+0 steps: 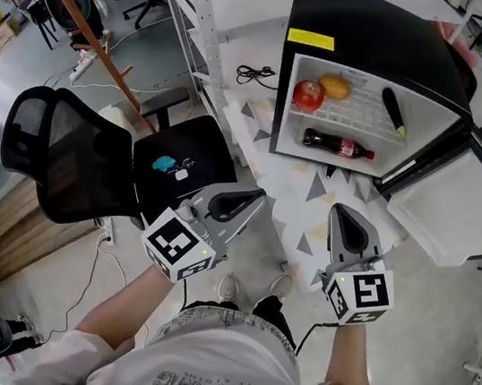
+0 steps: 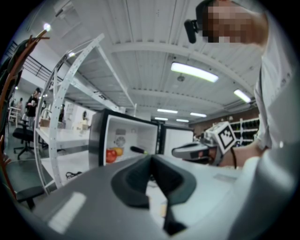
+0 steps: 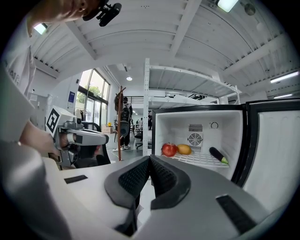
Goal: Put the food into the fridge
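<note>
Fridge (image 1: 375, 36) stands open to the front, and its door (image 1: 462, 199) is swung wide to the right, clear of the opening. On the upper shelf (image 1: 355, 116), an apple (image 1: 308, 94) and a yellow fruit (image 1: 334, 87) take the left end and a dark long vegetable (image 1: 393, 112) the right; the rack between them is free. A cola bottle (image 1: 339, 146) lies across most of the lower compartment. An office chair (image 1: 74, 161) crowds the left approach, and a perforated metal post (image 1: 196, 17) stands near the fridge's left side.
</note>
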### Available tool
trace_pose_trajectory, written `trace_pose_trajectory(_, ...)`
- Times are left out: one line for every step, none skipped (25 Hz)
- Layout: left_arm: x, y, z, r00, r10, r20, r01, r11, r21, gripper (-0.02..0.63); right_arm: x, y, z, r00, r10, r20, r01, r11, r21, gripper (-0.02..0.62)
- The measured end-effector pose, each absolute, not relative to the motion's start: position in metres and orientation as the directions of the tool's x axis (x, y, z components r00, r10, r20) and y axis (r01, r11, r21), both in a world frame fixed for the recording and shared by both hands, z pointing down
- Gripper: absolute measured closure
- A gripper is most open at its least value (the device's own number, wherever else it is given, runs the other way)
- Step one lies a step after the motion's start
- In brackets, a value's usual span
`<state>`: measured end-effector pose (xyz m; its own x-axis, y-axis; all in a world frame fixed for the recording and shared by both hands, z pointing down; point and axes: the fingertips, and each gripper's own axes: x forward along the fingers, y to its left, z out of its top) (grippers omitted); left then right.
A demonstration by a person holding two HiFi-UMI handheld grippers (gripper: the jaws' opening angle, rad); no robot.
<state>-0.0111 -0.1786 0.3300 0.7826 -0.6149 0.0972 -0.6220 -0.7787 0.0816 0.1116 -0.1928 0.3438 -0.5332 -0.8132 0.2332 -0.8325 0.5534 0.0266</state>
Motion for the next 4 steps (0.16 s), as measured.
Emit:
trace_pose_trajectory(-0.0104,-0.1791,0.3300,0.782,-0.615,0.097,-0.622,-0.779,0.082,0.598,0.1120,-0.1934,0.3438,-0.534,-0.813,0.233,-0.832,0.554,0.027,0.592)
trace_pose_trajectory(-0.0097,-0.1797,0.3299,0.782,-0.615,0.097,-0.622,-0.779,0.082,0.598,0.1124,-0.1940,0.3438,-0.535,-0.812,0.233,-0.832,0.555,0.027,0.592)
trace_pose_trajectory(-0.0090,-0.1803,0.3298,0.782,-0.615,0.097,-0.622,-0.778,0.081,0.598,0.1128,-0.1947,0.3436,-0.535,-0.812,0.233,-0.831,0.555,0.026,0.592)
trace_pose_trajectory(-0.0083,-0.1810,0.3297,0.782,-0.615,0.096,-0.622,-0.778,0.081,0.598,0.1132,-0.1953,0.3435,-0.536,-0.812,0.233,-0.831,0.556,0.026,0.592)
